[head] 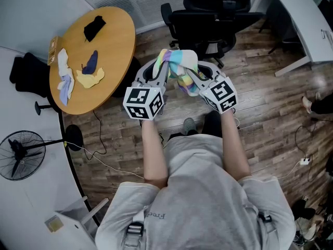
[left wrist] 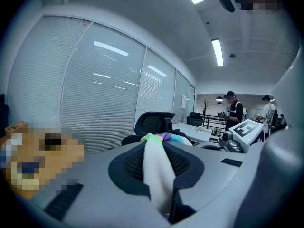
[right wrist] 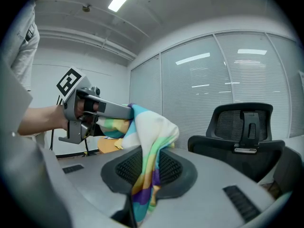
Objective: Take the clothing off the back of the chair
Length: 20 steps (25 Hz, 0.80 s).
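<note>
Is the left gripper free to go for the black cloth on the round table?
Probably not yet. The left gripper is shut on the striped garment, which the right gripper also clamps. The way to the black cloth on the round table looks open, but its jaws are full.

The clothing, a soft garment striped in white, green, yellow, blue and purple, is shown bunched and held up off the wooden floor, pinched at its left end in the jaws of the left gripper and at its right end in the jaws of the right gripper. Its folds are draped loosely between the two. The chair, a black office chair with a mesh back and headrest, is seen beyond it, upright and apart from the clothing.
</note>
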Available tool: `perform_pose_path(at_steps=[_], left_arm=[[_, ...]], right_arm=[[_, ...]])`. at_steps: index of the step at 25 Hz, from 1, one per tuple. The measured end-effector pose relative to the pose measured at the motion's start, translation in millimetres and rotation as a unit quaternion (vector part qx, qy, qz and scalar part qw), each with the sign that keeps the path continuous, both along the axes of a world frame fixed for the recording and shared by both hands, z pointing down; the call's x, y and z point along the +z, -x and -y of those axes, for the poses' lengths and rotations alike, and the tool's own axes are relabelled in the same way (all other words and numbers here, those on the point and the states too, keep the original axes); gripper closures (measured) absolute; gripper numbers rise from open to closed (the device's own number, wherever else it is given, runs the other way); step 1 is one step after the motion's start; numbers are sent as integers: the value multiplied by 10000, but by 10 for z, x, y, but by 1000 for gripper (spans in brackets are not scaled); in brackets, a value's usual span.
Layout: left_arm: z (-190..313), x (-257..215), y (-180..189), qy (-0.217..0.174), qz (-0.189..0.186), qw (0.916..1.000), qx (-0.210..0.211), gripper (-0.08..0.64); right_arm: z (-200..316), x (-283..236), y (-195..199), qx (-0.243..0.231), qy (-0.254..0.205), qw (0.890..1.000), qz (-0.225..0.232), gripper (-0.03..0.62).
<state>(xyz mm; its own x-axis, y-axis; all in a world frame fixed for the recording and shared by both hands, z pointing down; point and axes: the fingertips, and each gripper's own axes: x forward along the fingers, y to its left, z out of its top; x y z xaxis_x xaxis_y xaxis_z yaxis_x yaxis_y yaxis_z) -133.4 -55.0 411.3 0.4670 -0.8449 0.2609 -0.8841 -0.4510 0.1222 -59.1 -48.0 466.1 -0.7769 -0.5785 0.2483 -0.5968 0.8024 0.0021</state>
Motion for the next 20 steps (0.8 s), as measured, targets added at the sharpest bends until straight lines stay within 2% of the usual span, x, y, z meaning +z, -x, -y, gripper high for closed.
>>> perform_pose_path(at_steps=[20], left_arm=[[-9,32,61,9,71,10000,23,482]], right_arm=[[-4,14,54,-14,185,9998,96,521]])
